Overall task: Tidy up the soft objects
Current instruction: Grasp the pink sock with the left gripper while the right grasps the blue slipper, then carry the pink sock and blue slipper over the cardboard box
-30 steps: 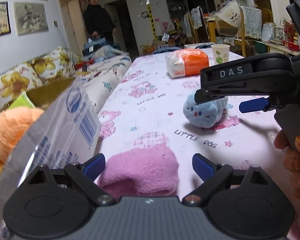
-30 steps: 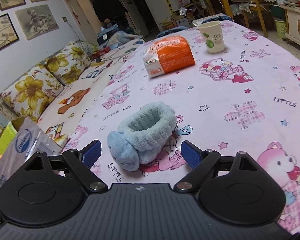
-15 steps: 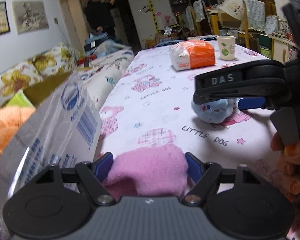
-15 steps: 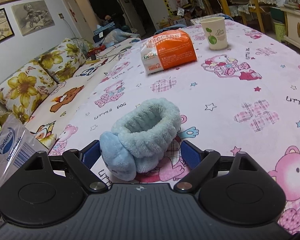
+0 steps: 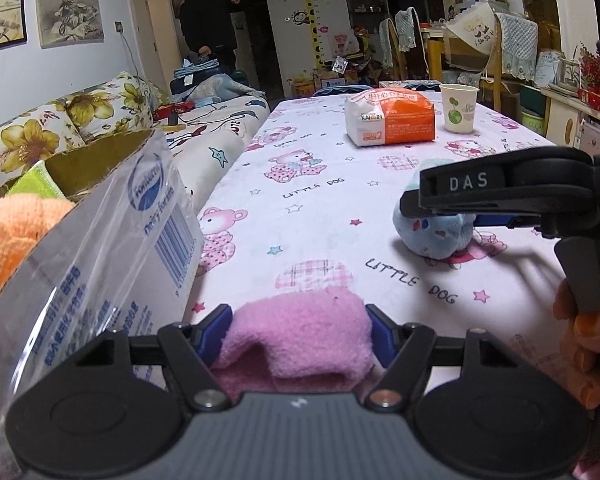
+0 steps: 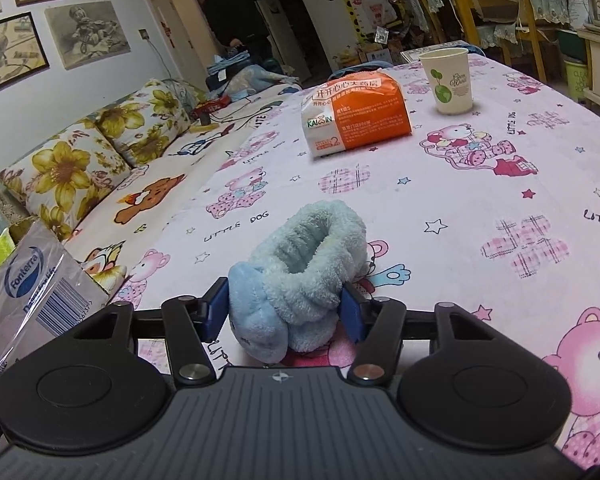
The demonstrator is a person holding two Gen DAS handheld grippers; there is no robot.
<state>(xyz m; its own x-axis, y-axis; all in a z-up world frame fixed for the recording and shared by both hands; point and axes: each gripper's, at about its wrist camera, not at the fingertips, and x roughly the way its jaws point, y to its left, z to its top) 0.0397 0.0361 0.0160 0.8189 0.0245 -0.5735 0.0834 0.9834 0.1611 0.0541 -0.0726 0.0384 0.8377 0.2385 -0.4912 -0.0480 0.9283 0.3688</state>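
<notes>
1. The left gripper [image 5: 299, 334], open a second ago with its blue pads wide of the pink fluffy cloth [image 5: 300, 336], has since drawn in; both pads now press the cloth's sides, so it is clamped on the cloth, which still lies on the tablecloth [image 5: 320, 216] at the near edge.

2. The right gripper [image 6: 286, 312] made the same move: its pads stood clear of the light-blue plush headband [image 6: 300, 280] a second ago and now squeeze it from both sides (the plush bulges slightly between them). The headband still rests on the tablecloth.

3. Relative to the cardboard box [image 5: 96, 164], which stands off the table's left edge: the pink cloth is just beside its plastic-wrapped flap, and the headband is farther right, well apart from it. An orange plush [image 5: 12, 236] already sits in the box.

4. Judgement: both grasps look secured, so the pick stage seems done for both items; lifting and carrying them to the box is likely what remains.

5. The orange-and-white packet [image 6: 356, 116] and paper cup [image 6: 448, 80] lie far beyond the box, untouched.
</notes>
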